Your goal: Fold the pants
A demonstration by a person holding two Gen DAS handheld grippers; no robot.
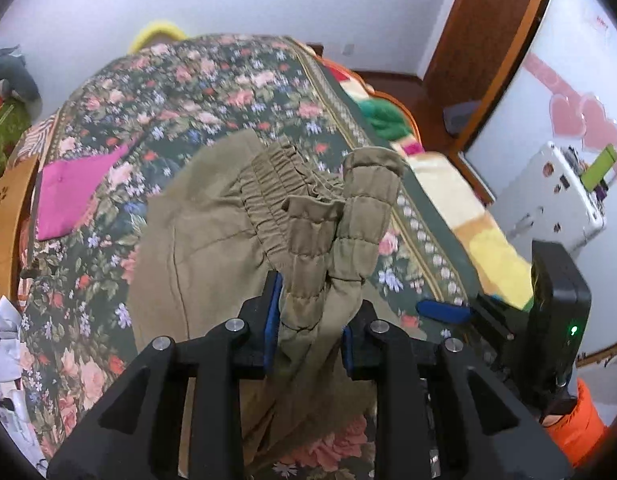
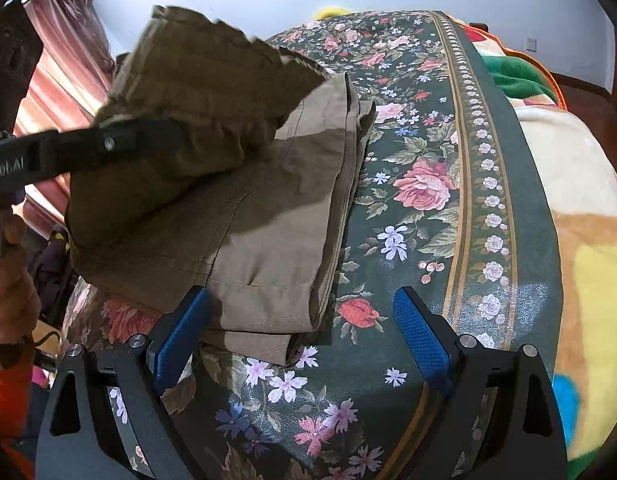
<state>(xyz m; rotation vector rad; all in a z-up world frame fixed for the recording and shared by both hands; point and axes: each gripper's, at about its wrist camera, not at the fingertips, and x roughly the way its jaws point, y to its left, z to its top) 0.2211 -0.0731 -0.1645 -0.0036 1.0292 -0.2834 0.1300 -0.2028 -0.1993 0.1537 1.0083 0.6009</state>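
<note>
Left claw [image 1: 308, 328] pinches pants [image 1: 212, 240] above floral bedspread [image 1: 188, 88].

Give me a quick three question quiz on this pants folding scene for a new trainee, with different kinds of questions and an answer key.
1. True or false: the right hand-held gripper is clamped on the pants.
2. Which hand-held gripper holds the gathered waistband? A) left B) right C) neither
3. Fill in: the pants lie on a ____ bedspread.

Key: 1. False, its jaws stand wide open. 2. A, the left hand-held gripper. 3. Floral.
</note>
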